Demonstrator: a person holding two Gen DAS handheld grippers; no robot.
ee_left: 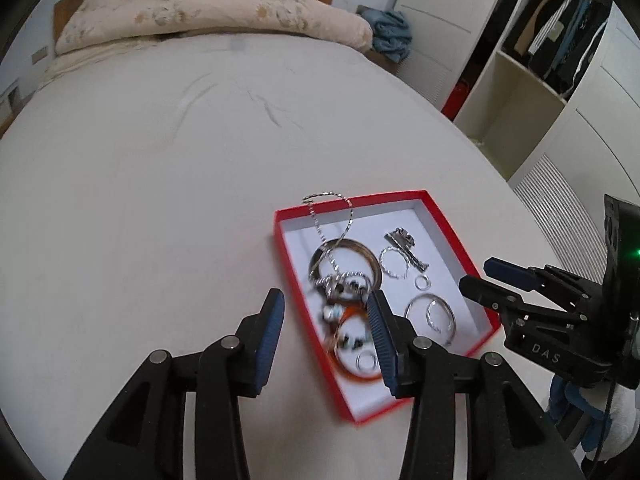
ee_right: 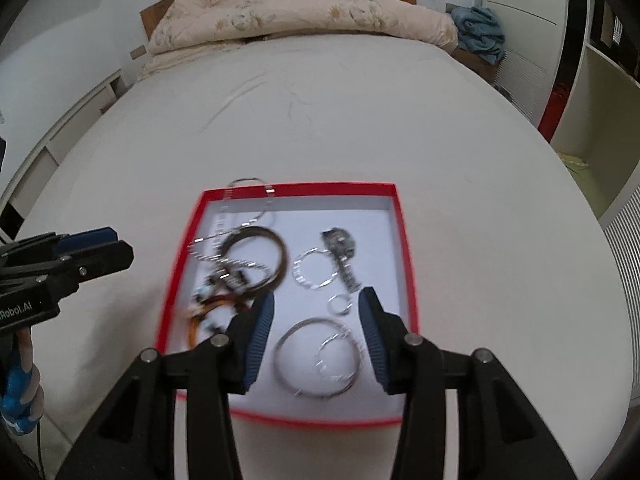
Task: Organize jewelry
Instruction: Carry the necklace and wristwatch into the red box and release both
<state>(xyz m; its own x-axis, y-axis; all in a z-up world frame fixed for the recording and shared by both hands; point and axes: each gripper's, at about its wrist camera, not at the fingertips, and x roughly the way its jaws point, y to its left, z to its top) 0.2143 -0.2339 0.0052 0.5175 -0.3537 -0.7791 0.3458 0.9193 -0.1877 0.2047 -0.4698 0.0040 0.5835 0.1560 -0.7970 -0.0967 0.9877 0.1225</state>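
Behind your work you see a bedroom: a wide bed [ee_right: 320, 120] with a pale sheet, a rolled beige quilt [ee_right: 296, 20] at the headboard, and an open wardrobe [ee_left: 560, 40] on the right side. On the sheet, near you, lies a shallow red box [ee_right: 406, 240] with a white inside, and the jewelry is in it.

Going from left to right: your left gripper [ee_left: 326, 340] hangs over the left edge of the box, its jaws partly apart, and nothing is between the blue pads. Under it is a tangle of a silver chain [ee_left: 320, 224], a dark bangle [ee_right: 280, 256] and an orange bangle [ee_right: 196, 328]; the chain hangs out over the far wall. In the middle lie thin silver hoops [ee_right: 316, 270] and a small ring [ee_right: 340, 305]. A wristwatch [ee_right: 342, 248] lies more to the right. Your right gripper [ee_right: 316, 332] is above two big silver bangles [ee_right: 320, 360], jaws half open, holding nothing.
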